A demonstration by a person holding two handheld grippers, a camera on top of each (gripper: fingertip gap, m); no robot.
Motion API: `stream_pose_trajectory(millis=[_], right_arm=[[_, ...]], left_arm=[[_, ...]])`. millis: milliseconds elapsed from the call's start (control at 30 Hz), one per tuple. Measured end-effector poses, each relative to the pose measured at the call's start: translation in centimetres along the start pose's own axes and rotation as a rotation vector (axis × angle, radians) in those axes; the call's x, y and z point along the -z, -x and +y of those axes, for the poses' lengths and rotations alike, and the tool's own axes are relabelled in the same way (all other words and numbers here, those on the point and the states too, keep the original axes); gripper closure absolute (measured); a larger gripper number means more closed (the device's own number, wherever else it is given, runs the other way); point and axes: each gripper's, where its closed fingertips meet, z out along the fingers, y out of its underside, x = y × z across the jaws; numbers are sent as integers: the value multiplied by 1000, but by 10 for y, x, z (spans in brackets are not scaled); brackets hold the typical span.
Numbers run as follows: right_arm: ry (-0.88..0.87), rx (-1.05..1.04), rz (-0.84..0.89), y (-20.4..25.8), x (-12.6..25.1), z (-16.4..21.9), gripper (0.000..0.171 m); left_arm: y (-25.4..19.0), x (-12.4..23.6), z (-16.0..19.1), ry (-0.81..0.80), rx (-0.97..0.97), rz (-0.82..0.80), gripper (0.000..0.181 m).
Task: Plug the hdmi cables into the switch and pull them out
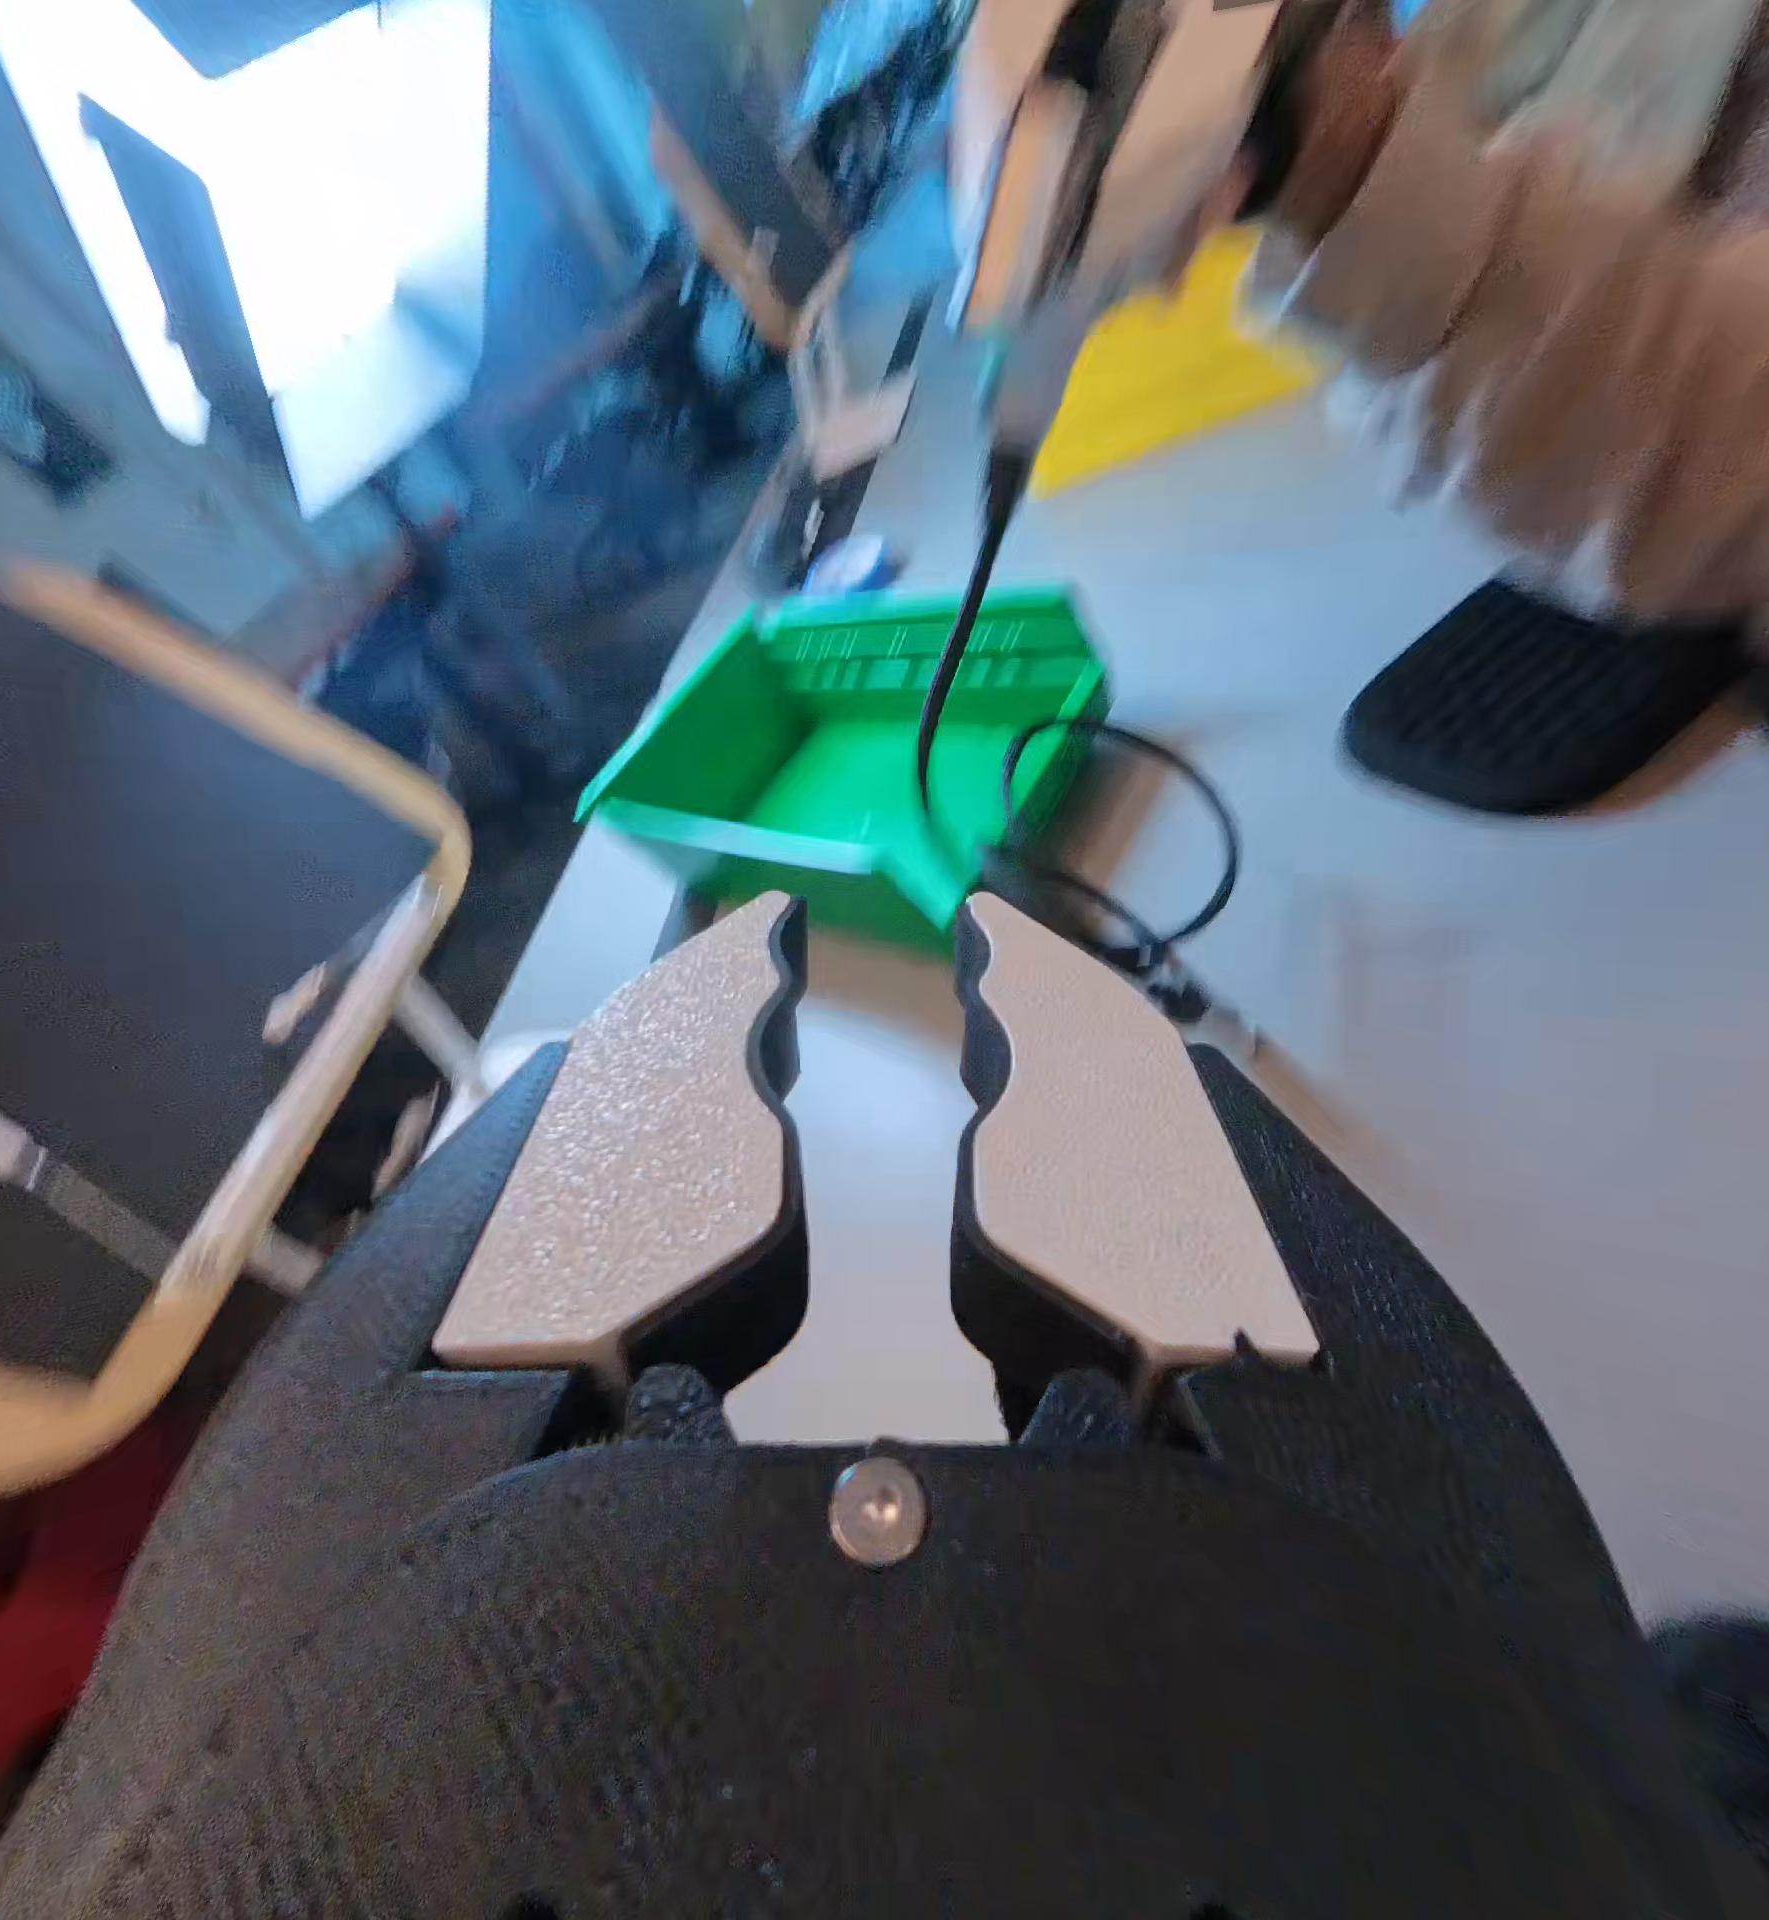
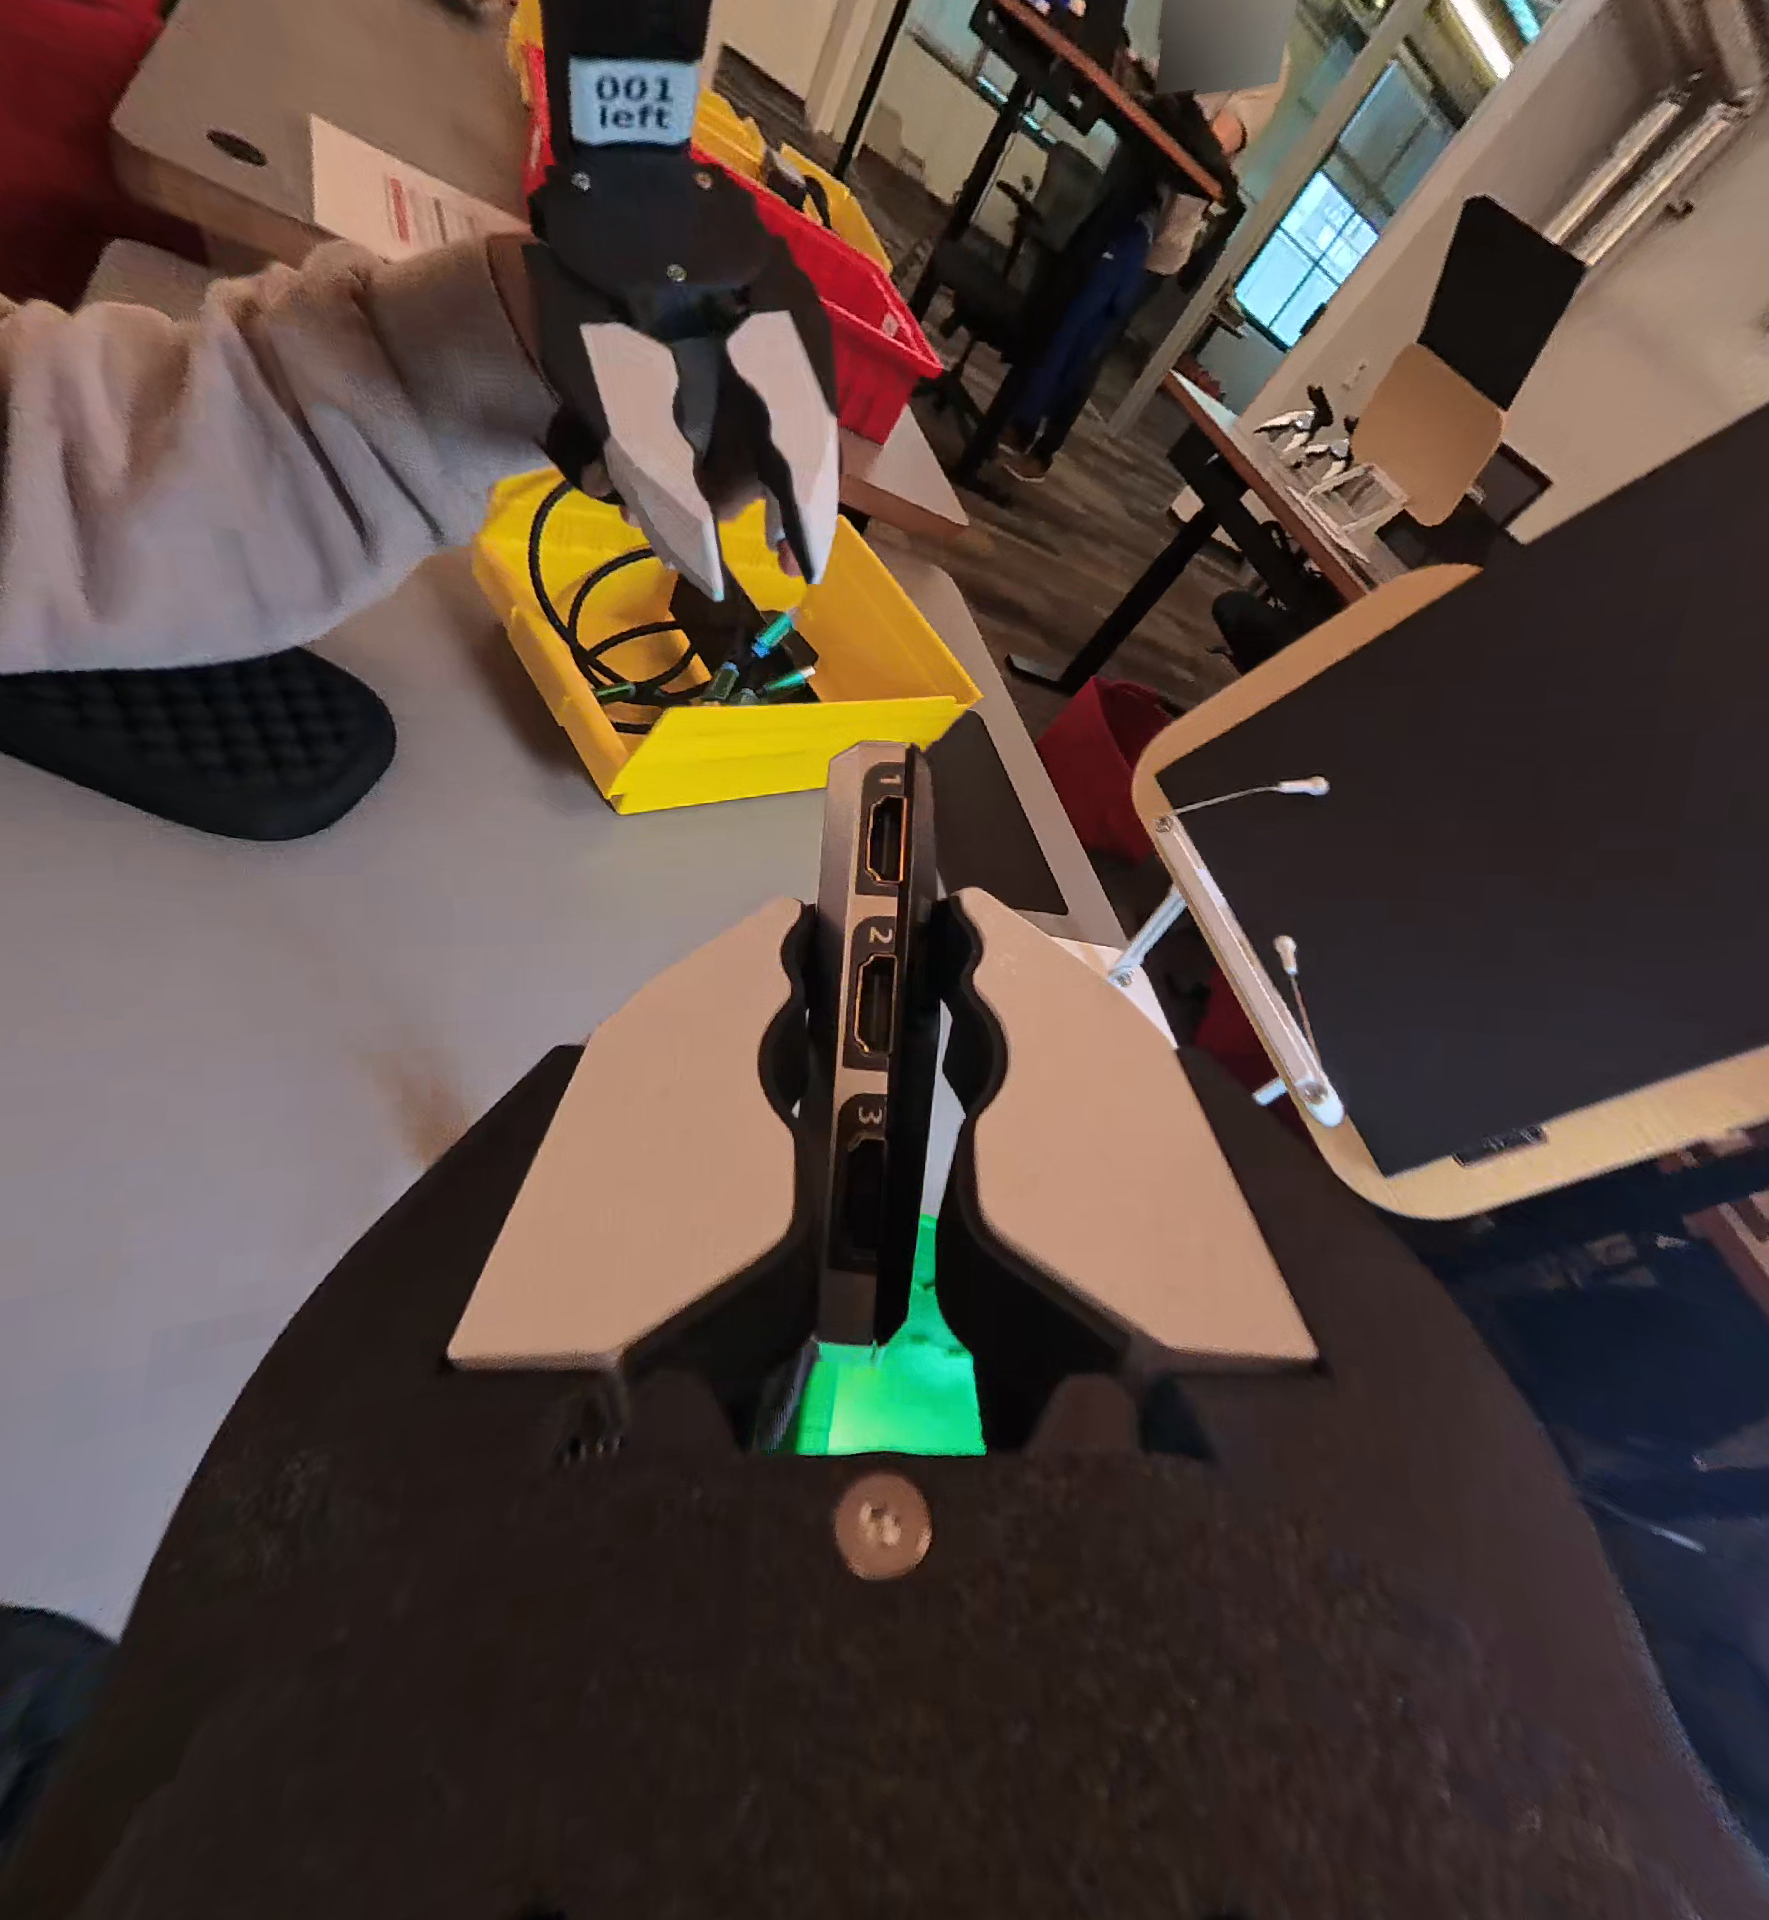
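My right gripper (image 2: 880, 909) is shut on a black HDMI switch (image 2: 875, 997), held on edge with three numbered ports facing the camera. My left gripper (image 2: 760, 571) is open and empty, hovering just above a yellow bin (image 2: 786, 748) that holds coiled black HDMI cables (image 2: 631, 644) with green-tipped plugs. In the left wrist view my left gripper (image 1: 880, 914) is open with nothing between its fingers. A black cable (image 1: 947, 675) hangs down from the blurred top of that view into a green bin (image 1: 693, 748).
The green bin also shows under my right gripper (image 2: 890, 1392). A black wrist pad (image 2: 184, 738) lies on the grey table under a person's sleeve (image 2: 132, 436). A red bin (image 2: 859, 312) stands behind. A black, wood-edged panel (image 2: 1534, 883) stands beyond the table's right edge. My right fingertips sit around 15 cm from my left ones.
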Motion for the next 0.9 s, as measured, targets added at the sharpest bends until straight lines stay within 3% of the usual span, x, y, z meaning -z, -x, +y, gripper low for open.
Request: stream_pose_trajectory(millis=[100, 300, 367, 500, 600, 700, 800, 900], right_arm=[[35, 52, -4, 12, -32, 3, 150], [79, 162, -121, 59, -67, 7, 149], [83, 170, -112, 60, -69, 7, 149], [-42, 158, -94, 61, -64, -12, 147], [-230, 75, -70, 49, -42, -36, 127], [-331, -39, -73, 34, -28, -36, 120], [-292, -132, -144, 36, -46, -13, 116], [-177, -149, -221, 56, -87, 12, 114]], left_arm=[[-24, -39, -31, -43, -96, 71, 148], [-51, -96, -20, 40, -306, 50, 145], [-59, -95, -18, 8, -302, 82, 159], [-61, -80, -29, -89, -284, 104, 159], [-53, -62, -45, -234, -212, 101, 159], [-42, -39, -67, -416, -116, 89, 159], [-35, -23, -85, -556, -50, 65, 159], [-35, -16, -95, -634, -19, 75, 159]])
